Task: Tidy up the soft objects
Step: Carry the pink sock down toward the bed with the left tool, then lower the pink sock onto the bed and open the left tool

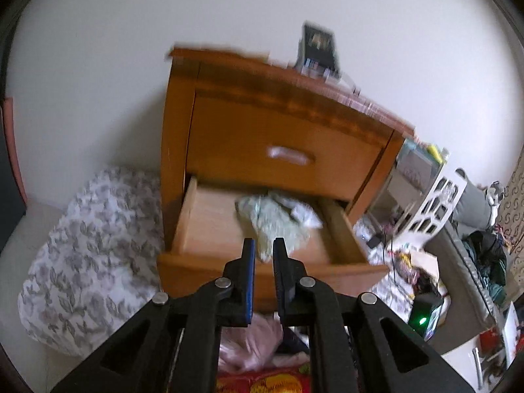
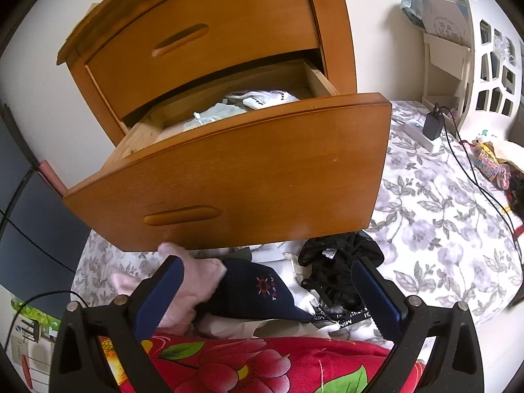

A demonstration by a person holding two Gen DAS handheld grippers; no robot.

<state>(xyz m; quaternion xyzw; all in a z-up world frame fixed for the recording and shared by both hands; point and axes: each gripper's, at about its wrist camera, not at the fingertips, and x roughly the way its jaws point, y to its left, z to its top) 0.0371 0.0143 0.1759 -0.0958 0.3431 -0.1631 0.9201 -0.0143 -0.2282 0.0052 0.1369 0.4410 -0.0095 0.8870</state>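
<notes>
The left tongs (image 1: 264, 245) are nearly closed and empty, poised over the open lower drawer (image 1: 262, 270) of a wooden nightstand (image 1: 262, 111), where pale green and white clothes (image 1: 278, 219) lie. The right tongs (image 2: 267, 270) gape wide, holding nothing, above a bed pile: a navy cap (image 2: 258, 294) with a small red sun emblem, its lettering unreadable; a pink cloth (image 2: 196, 278); and a black garment (image 2: 337, 262) whose waistband (image 2: 340, 315) reads partly "MIN".
</notes>
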